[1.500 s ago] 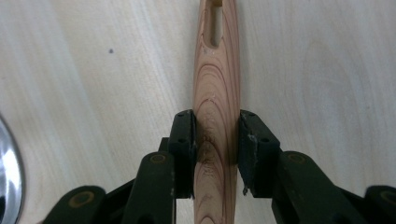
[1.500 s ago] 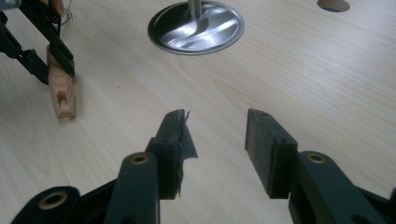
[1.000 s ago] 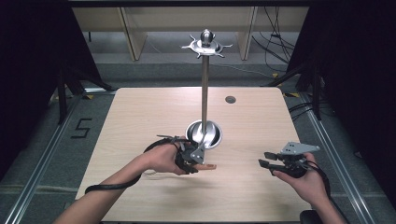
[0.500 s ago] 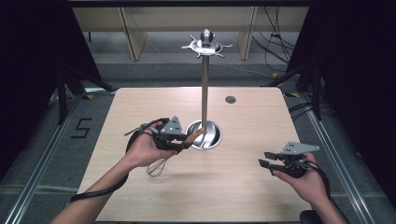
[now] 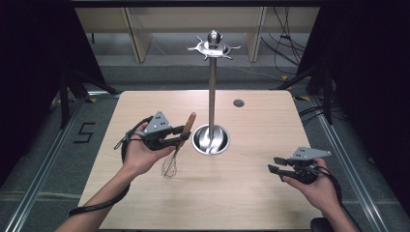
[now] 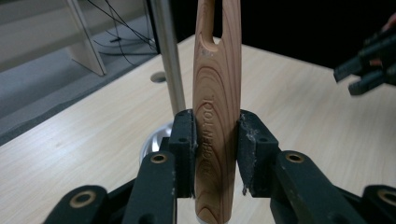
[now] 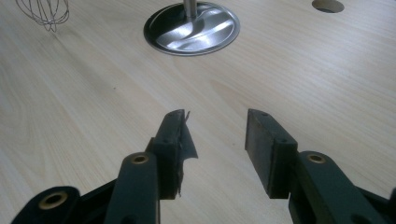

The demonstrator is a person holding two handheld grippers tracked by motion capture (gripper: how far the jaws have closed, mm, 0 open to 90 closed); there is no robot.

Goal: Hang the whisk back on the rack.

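Since a second ago the left gripper (image 5: 180, 136) has risen from the pale wooden table (image 5: 251, 193) and swung toward nine o'clock, lifting the wooden-handled wire whisk (image 5: 177, 146) so it now hangs nearly upright, wire head down just above the tabletop. That reads as a pick-up finished, probably heading for the tall steel hanging stand with hooked crown (image 5: 212, 87) at the whisk's three o'clock. Its jaws are clamped on the handle's grained wood below the hanging slot. The right gripper (image 5: 276, 166), at five o'clock, has stayed put, jaws apart and holding nothing
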